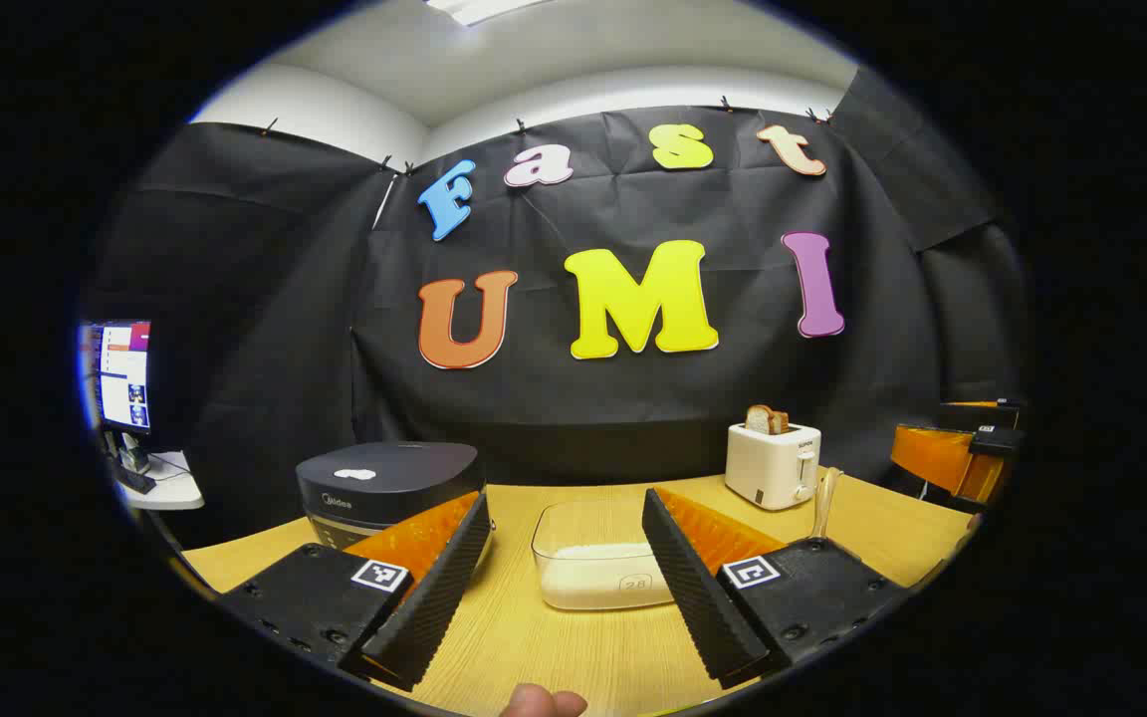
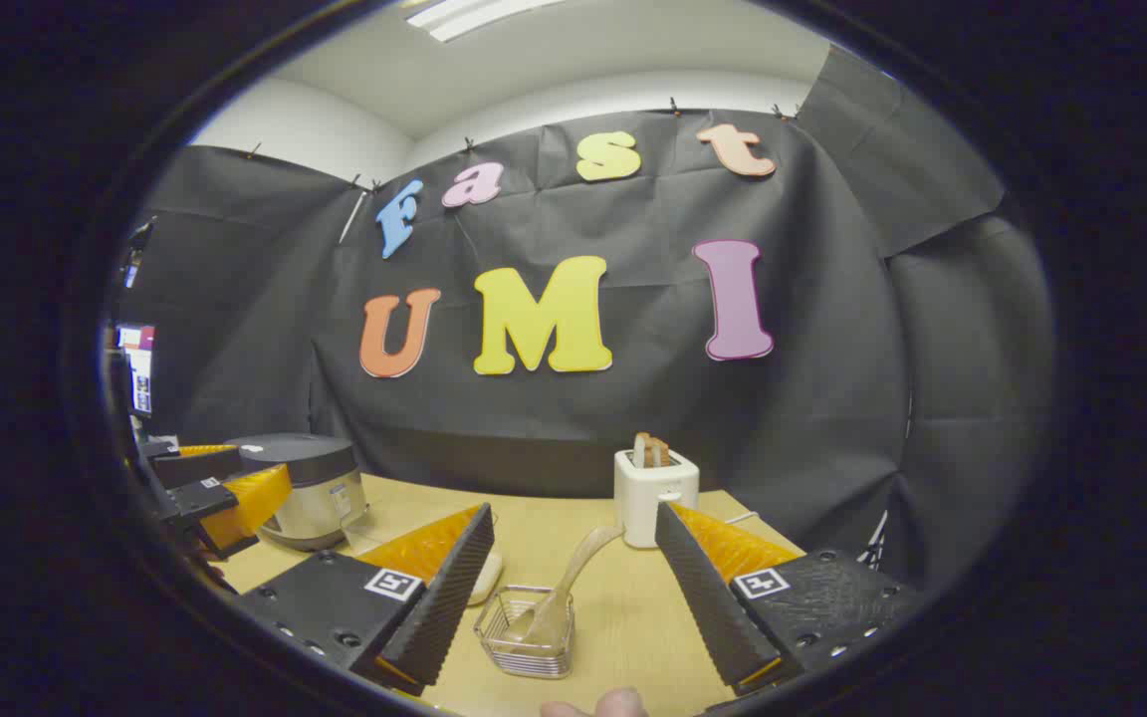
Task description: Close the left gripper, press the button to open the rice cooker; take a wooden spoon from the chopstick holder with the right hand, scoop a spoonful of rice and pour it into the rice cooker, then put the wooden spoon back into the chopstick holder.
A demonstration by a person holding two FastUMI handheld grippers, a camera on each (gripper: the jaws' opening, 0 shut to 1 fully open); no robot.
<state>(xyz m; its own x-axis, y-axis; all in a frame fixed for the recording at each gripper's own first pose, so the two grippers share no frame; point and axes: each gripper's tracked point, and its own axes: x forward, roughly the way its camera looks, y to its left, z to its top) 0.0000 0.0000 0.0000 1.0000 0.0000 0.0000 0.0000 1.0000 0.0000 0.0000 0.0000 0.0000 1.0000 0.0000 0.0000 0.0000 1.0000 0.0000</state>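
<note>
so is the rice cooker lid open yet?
No. In the left gripper view the rice cooker sits with its lid flat and closed, and the left gripper is open, apart from it.

A ceiling lamp (image 1: 479,8) at twelve o'clock lights both views evenly; shadows on the table (image 1: 573,647) are soft, and fisheye bending, perhaps slight blur, grows toward the rims.

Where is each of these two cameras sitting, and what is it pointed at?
Left gripper view: rides the left gripper, facing the rice container with the rice cooker beside it; a fingertip shows below.
Right gripper view: rides the right gripper, facing the wooden spoon in its holder; a fingertip shows.
Shared: toaster, cooker, table.
</note>
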